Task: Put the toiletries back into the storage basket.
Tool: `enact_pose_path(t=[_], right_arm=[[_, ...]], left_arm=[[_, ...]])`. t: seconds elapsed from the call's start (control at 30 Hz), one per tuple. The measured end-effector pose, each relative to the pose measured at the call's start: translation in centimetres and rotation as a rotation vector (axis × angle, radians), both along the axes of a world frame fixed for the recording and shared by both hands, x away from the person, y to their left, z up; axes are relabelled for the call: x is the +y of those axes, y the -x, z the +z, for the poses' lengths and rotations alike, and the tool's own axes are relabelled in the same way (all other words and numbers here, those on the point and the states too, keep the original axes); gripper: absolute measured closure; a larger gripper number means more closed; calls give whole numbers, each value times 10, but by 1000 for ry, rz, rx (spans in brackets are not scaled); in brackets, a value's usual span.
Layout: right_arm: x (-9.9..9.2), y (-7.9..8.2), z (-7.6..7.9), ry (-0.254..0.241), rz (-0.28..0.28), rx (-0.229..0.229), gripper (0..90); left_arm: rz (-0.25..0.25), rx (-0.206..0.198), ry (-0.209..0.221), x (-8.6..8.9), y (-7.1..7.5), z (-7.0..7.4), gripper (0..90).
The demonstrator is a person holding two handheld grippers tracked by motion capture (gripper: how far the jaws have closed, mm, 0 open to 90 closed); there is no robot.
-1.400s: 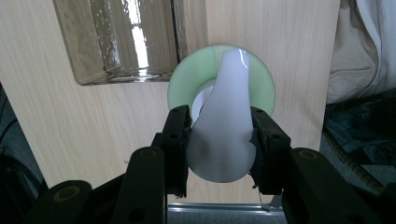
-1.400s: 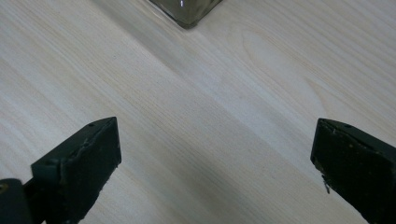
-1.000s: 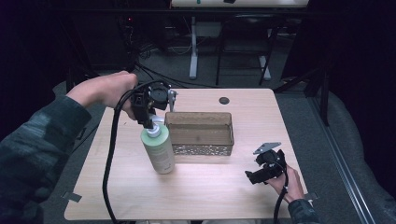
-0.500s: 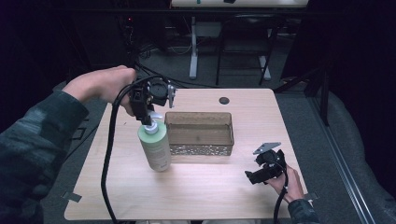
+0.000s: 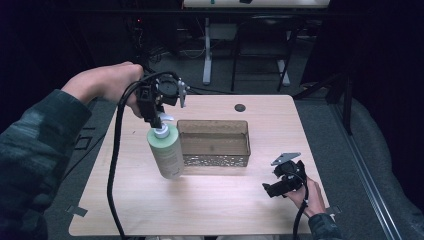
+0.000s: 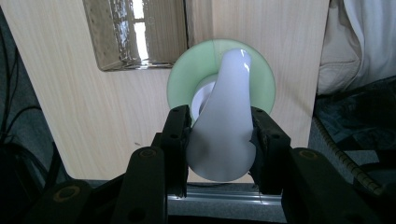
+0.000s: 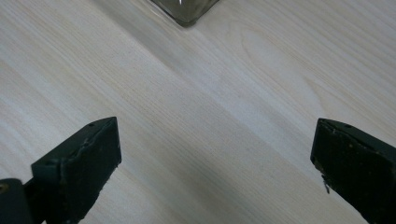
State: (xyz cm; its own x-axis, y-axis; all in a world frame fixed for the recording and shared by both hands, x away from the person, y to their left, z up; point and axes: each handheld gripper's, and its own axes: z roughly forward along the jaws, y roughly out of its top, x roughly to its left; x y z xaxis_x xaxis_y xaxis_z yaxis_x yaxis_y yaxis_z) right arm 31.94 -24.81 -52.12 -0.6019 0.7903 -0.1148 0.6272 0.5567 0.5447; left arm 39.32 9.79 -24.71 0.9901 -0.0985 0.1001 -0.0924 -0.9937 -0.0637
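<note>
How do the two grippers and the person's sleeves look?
Both grippers, left gripper and right gripper, are black with blocky black jaws. A thick black cable trails from each. The right one bears a grey three-cornered plate. The left sleeve is dark green, mottled.

In the left gripper view the white pump top (image 6: 223, 126) hides most of the green bottle (image 6: 187, 79) under it, so only a green ring peeks out around it. In that same view the top edge cuts off the mesh basket (image 6: 116, 37), and in the right gripper view only one basket corner (image 7: 184, 11) shows. In the high view the right gripper (image 5: 270, 190) is too small and dark to see its tips well.
</note>
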Motion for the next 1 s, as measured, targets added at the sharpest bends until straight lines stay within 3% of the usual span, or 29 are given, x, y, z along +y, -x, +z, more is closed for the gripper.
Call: enact_pose_path(t=[0.57, 1.0], right_arm=[[0, 0, 0, 5, 2, -2, 13], [1, 0, -1, 11, -2, 0, 14]], left_arm=[[31, -32, -10, 1, -7, 23, 631], [58, -77, 15, 2, -16, 36, 630]])
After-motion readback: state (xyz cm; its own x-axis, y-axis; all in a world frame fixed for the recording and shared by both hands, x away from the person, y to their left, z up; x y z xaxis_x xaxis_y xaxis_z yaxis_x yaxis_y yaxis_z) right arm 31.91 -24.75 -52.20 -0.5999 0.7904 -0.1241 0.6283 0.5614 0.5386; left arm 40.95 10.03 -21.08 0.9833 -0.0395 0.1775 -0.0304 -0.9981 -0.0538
